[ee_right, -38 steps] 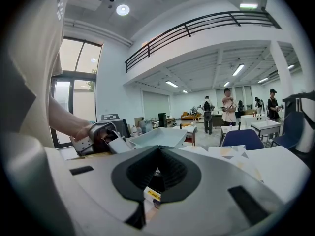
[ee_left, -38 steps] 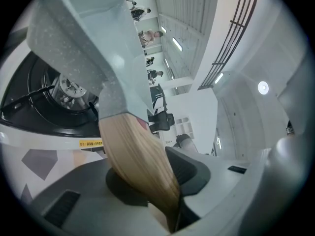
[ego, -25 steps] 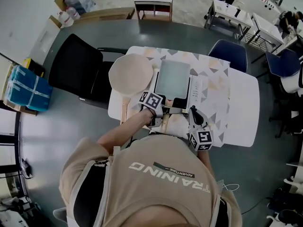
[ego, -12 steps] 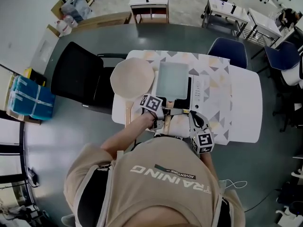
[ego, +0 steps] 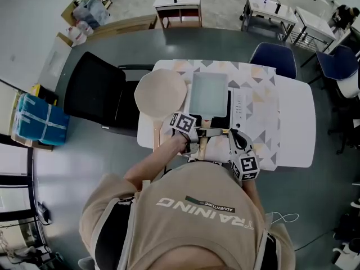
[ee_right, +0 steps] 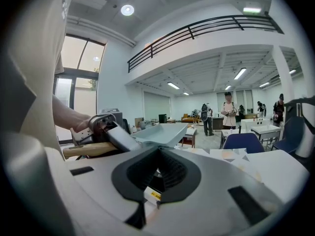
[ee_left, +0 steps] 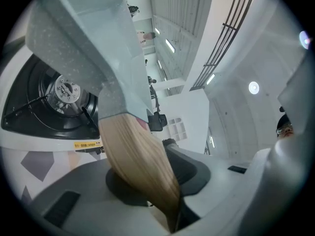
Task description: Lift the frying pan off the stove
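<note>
Little has shifted: my left hand-held gripper (ego: 197, 134) stays pinched on the wooden handle (ee_left: 138, 161) of the frying pan (ego: 209, 93) to raise it off the stove (ego: 237, 107), while my right hand-held gripper (ee_right: 157, 161) is pressed together, empty.

Frying pan (ego: 209, 93) over stove (ego: 239, 103), round pan (ego: 160, 93) left

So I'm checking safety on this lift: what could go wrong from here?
The left gripper alone grips the grey rectangular frying pan by its wooden handle, so the pan could twist or dip in the fingers. The round beige board lies beside the stove; a swing that way might knock it. The right gripper, shut and empty, sits near the handle and could get bumped.
</note>
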The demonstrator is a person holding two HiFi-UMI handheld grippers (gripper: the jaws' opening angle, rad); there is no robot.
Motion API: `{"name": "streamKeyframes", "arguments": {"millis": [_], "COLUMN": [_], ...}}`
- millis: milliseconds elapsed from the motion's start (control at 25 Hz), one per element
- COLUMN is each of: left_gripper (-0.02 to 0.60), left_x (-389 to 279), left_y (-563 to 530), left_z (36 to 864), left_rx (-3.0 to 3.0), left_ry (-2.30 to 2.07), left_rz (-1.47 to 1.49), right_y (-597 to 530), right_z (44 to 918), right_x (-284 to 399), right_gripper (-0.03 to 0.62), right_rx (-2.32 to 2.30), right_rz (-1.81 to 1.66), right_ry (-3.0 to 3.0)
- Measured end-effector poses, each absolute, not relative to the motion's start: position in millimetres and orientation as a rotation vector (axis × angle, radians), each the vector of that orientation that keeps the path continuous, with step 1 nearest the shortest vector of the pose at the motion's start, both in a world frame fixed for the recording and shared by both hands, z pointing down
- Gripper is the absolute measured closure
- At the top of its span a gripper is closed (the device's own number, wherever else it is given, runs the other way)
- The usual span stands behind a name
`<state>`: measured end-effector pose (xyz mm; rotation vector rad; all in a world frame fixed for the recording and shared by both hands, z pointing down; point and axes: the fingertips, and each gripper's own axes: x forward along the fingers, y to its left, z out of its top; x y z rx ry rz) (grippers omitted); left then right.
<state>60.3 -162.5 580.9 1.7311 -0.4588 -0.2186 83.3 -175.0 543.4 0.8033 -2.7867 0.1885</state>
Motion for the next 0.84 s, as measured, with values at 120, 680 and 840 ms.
{"name": "streamKeyframes", "arguments": {"millis": [120, 680, 840], "left_gripper": [0.462, 0.462, 0.462], "left_x": [59, 51, 47], "left_y": [-163, -164, -171], "left_z": [580, 588, 592], "left_rx": [1.739, 1.72, 1.724], "left_ry": [-0.454, -0.461, -0.476], "left_rz": [-0.22, -0.212, -0.182], "right_y": [-174, -176, -182], "right_z": [545, 551, 550], "right_x": [81, 77, 76], "right_gripper": [0.597, 0.595, 0.596], "right_rx": [0.793, 0.787, 0.801], "right_rz": [0.189, 0.193, 0.175], "right_ry": [-2.785, -2.765, -2.767]}}
